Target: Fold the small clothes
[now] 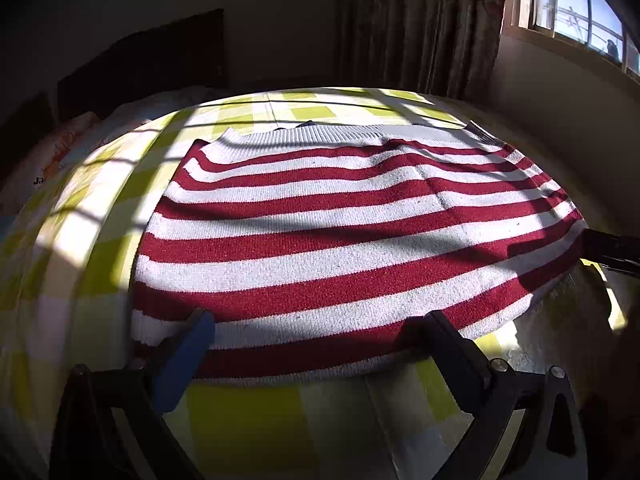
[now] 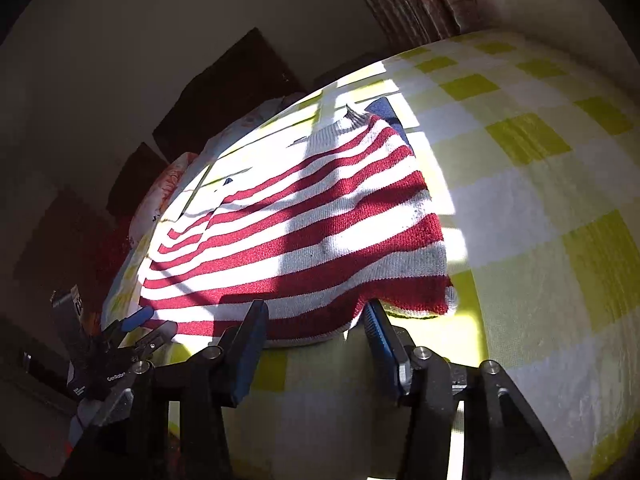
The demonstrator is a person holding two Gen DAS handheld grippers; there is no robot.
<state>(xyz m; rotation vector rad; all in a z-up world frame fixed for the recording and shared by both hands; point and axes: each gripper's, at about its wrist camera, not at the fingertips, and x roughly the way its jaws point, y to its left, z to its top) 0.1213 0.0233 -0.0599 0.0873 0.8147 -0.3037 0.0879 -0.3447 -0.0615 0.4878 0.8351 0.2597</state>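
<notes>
Left wrist view: the left hand-held gripper stands spread at the near hem of the striped sweater, pinching nothing. The right hand-held gripper is likewise spread at that hem. The sweater lies flat on the bed near its front edge; a shallow bite might catch one layer only, skewing the fold.
</notes>
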